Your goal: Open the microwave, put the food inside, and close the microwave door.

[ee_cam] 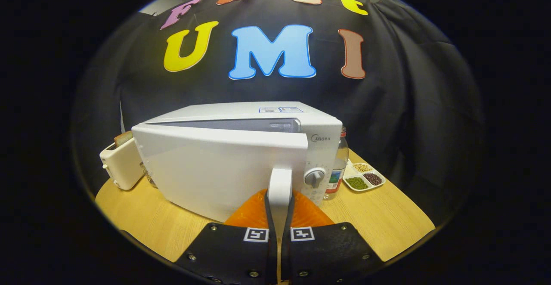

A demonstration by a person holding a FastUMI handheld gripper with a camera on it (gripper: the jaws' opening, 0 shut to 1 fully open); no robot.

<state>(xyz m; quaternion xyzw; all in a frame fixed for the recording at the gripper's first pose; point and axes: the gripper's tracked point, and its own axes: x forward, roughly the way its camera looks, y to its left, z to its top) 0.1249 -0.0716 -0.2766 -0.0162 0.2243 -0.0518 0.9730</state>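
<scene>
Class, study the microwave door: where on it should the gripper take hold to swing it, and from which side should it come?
Grip the door handle, the upright bar on the microwave door at its free edge beside the control dial. Come straight from the front, one finger on each side. The gripper already looks shut on it there, with the door slightly ajar.

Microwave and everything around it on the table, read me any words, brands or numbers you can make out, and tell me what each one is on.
"Midea": brand on the microwave front, above the dial.
Stickers on the microwave top: too small to read.
Marks around the dial: too small to read.
Bottle label: too blurred to read.
The tool is shut on the door handle.
</scene>
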